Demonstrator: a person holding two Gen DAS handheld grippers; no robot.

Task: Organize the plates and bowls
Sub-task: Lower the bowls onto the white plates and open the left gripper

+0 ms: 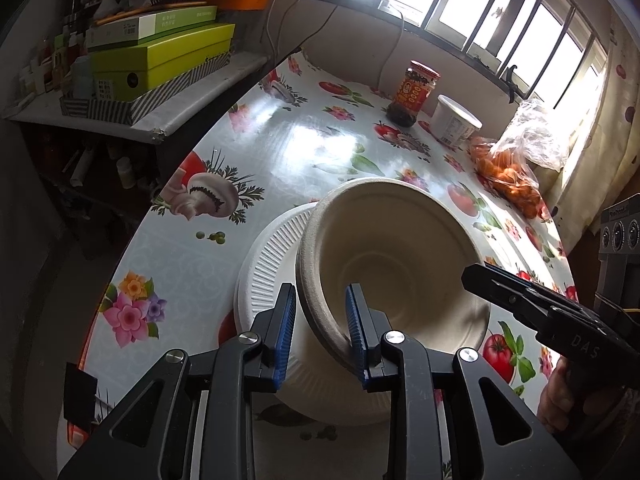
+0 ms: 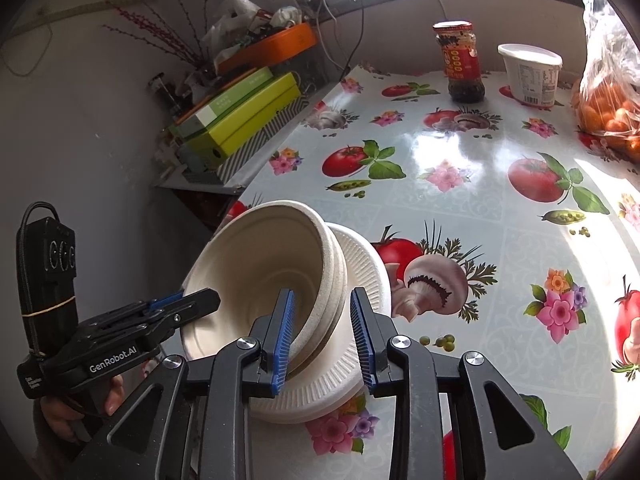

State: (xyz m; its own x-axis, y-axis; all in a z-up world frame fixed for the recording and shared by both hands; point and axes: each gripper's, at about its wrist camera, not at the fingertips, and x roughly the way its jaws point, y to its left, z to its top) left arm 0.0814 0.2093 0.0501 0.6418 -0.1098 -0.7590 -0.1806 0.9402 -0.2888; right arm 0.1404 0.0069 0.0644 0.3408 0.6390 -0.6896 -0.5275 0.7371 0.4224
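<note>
Plates [image 1: 264, 264] largely hidden beneath bowls [image 1: 400, 248]

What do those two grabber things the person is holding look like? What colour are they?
Both are black frames with silver bolts and two flat fingers faced with ribbed blue pads. The left gripper has white "GenRobot.AI" lettering on its side, and a black box with three round lenses stands on it, wrapped by a yellow band and a black cable. The right gripper shows "DAS" lettering.

The left tongs [image 1: 320, 332] straddle the tilted bowl's [image 1: 400, 256] rim above stacked plates [image 1: 272, 264].
</note>
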